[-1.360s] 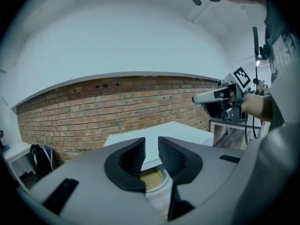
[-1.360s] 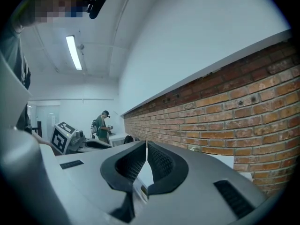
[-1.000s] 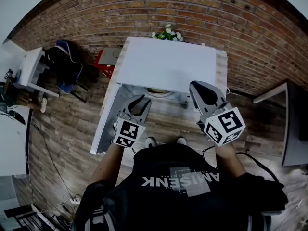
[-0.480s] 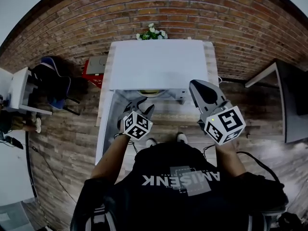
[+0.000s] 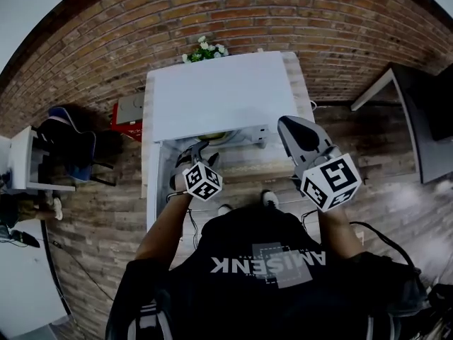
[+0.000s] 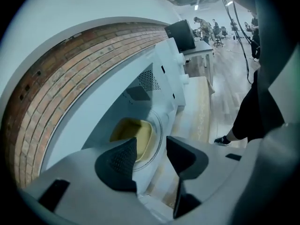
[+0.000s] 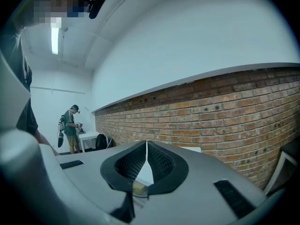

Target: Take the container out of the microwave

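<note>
- Yellow container (image 6: pixel 133 136) sat inside the open white microwave (image 5: pixel 219 94), with nothing touching it.
- Your left gripper (image 6: pixel 152 153) pointed down toward it from just in front of the opening. Its jaws had just been opening and stood wide, with nothing between them.
- Your right gripper (image 7: pixel 146 161) hung to the right, over the wooden counter (image 5: pixel 276 167), with its jaws pressed together and empty.

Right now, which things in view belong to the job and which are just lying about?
Job: microwave, door open; yellow container inside it; left gripper, jaws just opening wider, nothing between them yet; right gripper, shut, empty.
Lying about: flowers beyond the microwave; red box and chair on the floor, to the person's left.
</note>
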`<state>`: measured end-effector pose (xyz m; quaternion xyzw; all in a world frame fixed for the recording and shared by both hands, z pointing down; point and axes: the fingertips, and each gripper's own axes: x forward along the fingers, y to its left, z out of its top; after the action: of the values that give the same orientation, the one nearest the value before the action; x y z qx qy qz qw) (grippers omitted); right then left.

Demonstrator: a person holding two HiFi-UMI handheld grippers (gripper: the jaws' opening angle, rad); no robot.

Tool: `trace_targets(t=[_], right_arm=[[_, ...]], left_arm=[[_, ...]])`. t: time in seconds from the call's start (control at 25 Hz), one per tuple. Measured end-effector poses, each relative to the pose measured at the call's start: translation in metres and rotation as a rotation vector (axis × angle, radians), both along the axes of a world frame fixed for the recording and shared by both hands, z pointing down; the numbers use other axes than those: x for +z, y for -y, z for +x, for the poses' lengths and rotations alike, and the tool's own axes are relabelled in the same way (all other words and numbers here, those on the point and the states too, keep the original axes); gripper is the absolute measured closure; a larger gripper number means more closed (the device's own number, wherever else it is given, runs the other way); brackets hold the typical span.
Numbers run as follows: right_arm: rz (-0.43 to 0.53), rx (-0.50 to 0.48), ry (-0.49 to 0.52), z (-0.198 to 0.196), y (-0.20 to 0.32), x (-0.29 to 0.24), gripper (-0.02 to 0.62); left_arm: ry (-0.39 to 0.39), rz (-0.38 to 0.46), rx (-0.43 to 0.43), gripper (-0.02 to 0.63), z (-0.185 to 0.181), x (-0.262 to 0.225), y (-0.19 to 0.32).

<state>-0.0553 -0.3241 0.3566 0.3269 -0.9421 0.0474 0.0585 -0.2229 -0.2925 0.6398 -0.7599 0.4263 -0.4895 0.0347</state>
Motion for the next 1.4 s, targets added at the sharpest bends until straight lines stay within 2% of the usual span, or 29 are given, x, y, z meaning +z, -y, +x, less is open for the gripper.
trace_targets(t=[0.24, 0.6, 1.08, 1.4], right_arm=[[0.021, 0.066, -0.010, 0.018, -0.001, -0.005, 0.552], [0.015, 0.098, -0.019, 0.034, -0.005, -0.005, 0.552], [-0.011, 0.133, -0.030, 0.053, -0.005, 0.002, 0.552], [-0.019, 0.143, -0.036, 0.058, -0.003, 0.006, 0.552]], left_arm=[[0.072, -0.019, 0.007, 0.414, 0.000, 0.021, 0.016], [0.117, -0.071, -0.008, 0.414, -0.005, 0.049, 0.022], [0.176, -0.067, -0.048, 0.414, -0.016, 0.062, 0.044], [0.203, -0.080, -0.019, 0.417, -0.015, 0.073, 0.054]])
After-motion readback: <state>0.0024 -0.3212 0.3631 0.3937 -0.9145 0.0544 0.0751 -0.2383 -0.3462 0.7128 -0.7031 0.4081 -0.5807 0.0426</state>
